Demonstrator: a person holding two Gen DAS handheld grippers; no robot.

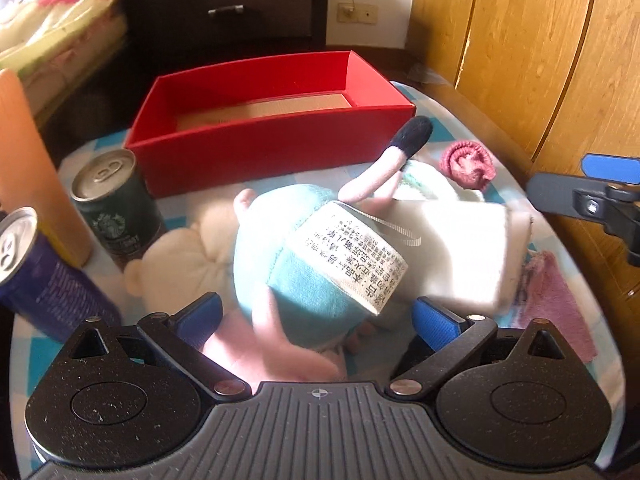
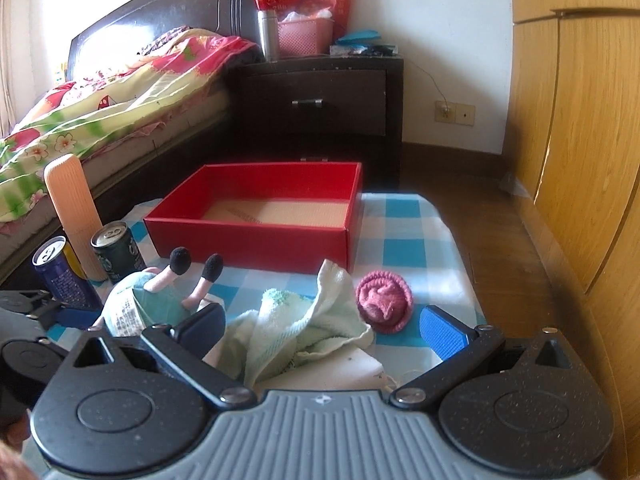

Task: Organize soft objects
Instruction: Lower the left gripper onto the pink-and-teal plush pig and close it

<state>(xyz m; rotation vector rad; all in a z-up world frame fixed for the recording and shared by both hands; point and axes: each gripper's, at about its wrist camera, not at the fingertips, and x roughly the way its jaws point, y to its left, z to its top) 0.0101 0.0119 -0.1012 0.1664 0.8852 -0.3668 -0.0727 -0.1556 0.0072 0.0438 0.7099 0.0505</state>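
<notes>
A plush toy (image 1: 304, 276) with a teal body, a printed label and pink legs ending in black feet lies on the checked cloth. It sits between the wide-apart blue fingers (image 1: 200, 316) of my left gripper (image 1: 318, 320), which is open around it. The plush toy (image 2: 140, 300) also shows at the left in the right wrist view. My right gripper (image 2: 324, 328) is open over a crumpled pale green towel (image 2: 296, 328) and a white block (image 2: 352, 368). A rolled pink sock (image 2: 384, 304) lies just ahead of its right finger. The open red box (image 2: 256, 236) stands behind, with only its cardboard floor showing.
Two drink cans (image 1: 116, 208) (image 1: 36, 276) and a tall orange ribbed bottle (image 1: 32, 168) stand at the left. A cream plush piece (image 1: 180, 256) and a pink cloth (image 1: 556, 300) lie on the table. A bed, a dark nightstand (image 2: 316, 100) and a wooden wardrobe (image 2: 580, 120) surround it.
</notes>
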